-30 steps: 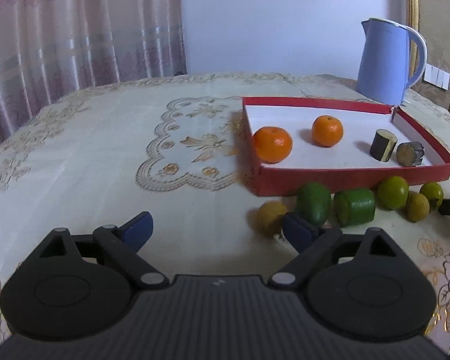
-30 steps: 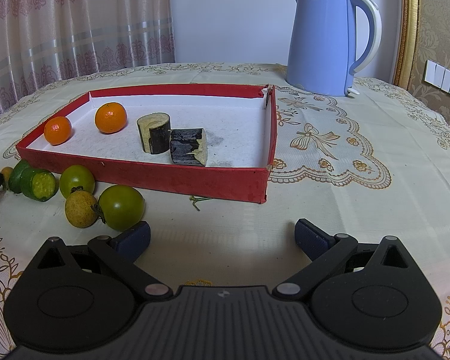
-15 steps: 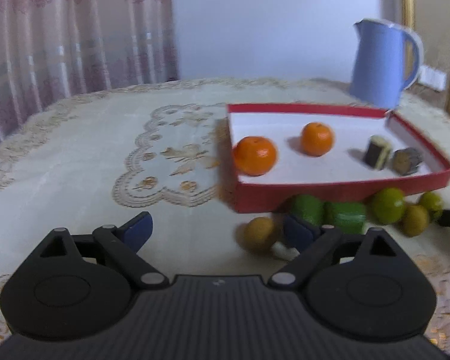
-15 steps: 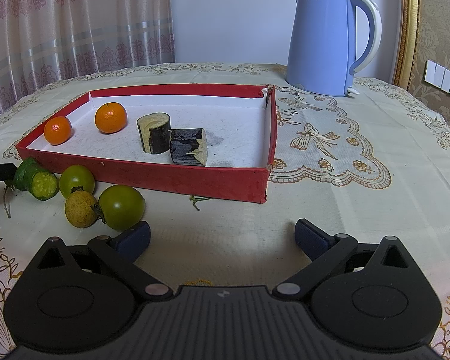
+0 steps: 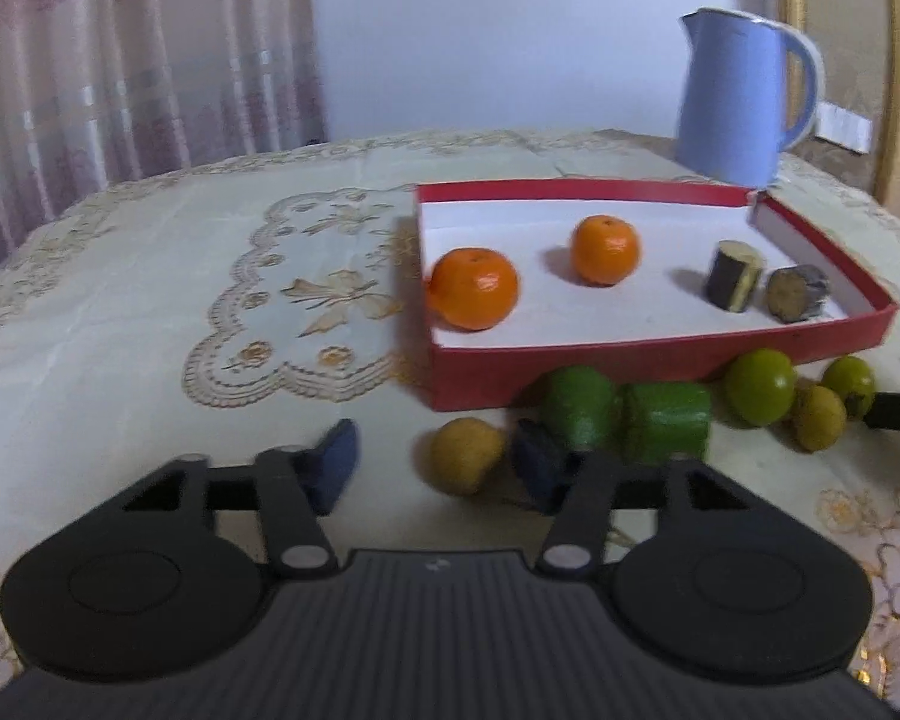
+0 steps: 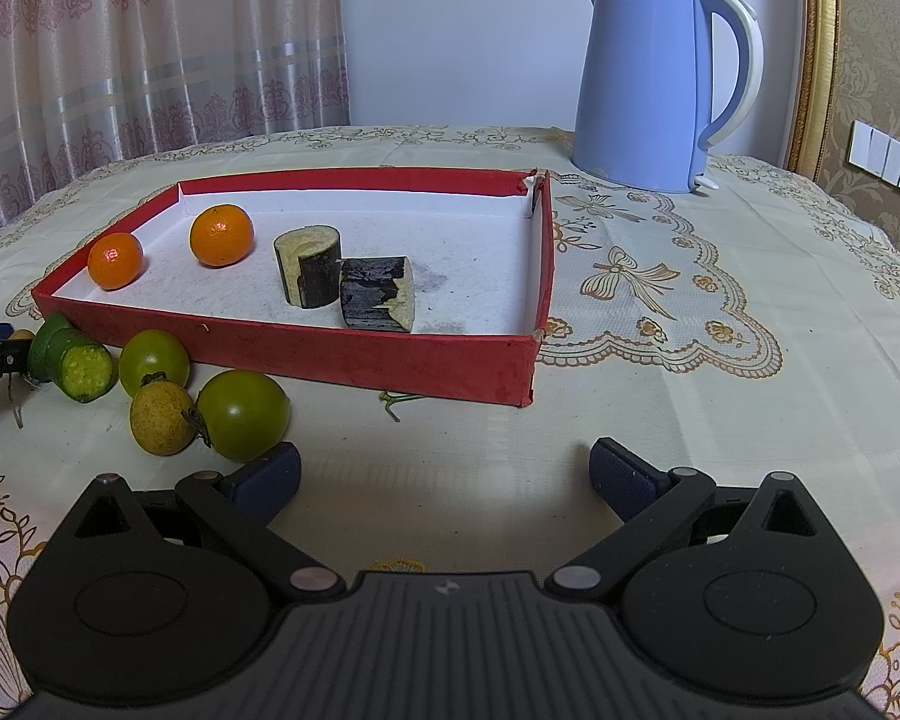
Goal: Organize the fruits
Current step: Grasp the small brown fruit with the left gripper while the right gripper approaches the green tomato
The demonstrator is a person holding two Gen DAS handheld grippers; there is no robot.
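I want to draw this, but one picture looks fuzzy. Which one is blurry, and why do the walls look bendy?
Left wrist view: smeared by motion, so the oranges and kettle look soft. Right wrist view: sharp; the kettle and red box have crisp edges. Both views: the fisheye lens bows the curtains and darkens the corners.

Blue electric kettle, standing at the far right corner of the table: brand name "Midea" in small grey letters near its top rim, left of centre, read from the right wrist view; in the left wrist view the kettle is too blurred to read; no other lettering or numbers legible.
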